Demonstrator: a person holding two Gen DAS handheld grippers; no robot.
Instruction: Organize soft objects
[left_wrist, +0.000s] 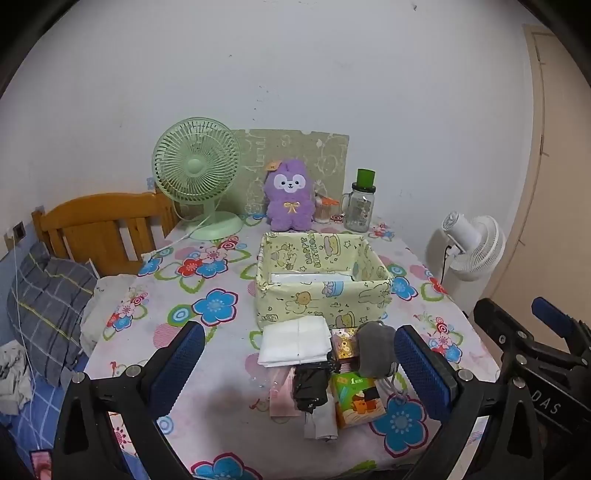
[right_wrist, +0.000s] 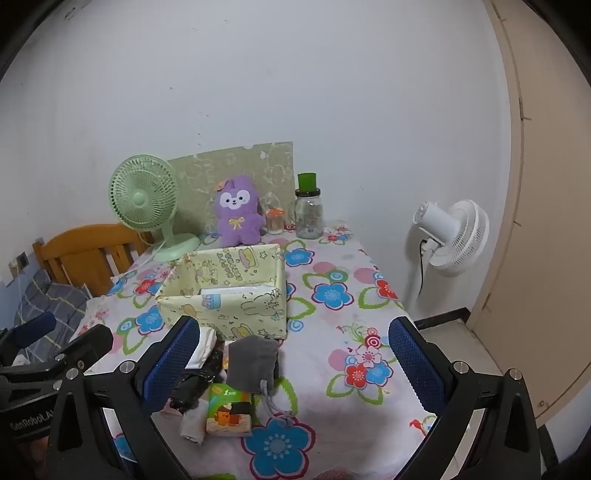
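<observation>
Grey pouch (right_wrist: 253, 365) lay just ahead between your right gripper's (right_wrist: 295, 363) wide-open jaws; left gripper (left_wrist: 299, 363) gaped empty too.

Both wrist views face the table (left_wrist: 221, 369) from its near edge.

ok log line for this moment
left gripper: open, empty | right gripper: open, empty | soft items: piled before fabric box
</observation>
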